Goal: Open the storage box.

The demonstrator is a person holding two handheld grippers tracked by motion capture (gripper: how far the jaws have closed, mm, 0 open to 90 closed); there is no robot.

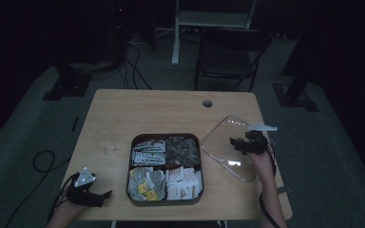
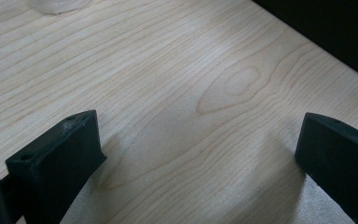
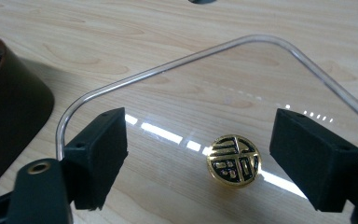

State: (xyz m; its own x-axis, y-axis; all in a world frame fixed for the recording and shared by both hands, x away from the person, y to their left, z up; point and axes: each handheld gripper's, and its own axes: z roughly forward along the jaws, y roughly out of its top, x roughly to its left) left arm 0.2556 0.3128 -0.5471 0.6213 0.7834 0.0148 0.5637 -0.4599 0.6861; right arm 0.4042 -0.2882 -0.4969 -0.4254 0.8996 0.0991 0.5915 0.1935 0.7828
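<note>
You're in a dim room: grey carpet floor (image 1: 24, 128), black folding chair (image 1: 230, 54) behind the light wood bench (image 1: 147, 109), cables (image 1: 133, 71) trailing across the floor, white frame (image 1: 214, 19) at back.

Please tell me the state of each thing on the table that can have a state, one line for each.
Clear lid: off the box, lying flat on the table right of it.
Gold knob: on the lid, free between open jaws.
Compartment box: uncovered, four sections filled with tea bags and sachets.
Glass cup: upright, looks empty.
Left hand-held gripper: open, holding nothing.
Right hand-held gripper: open, above the lid.
</note>
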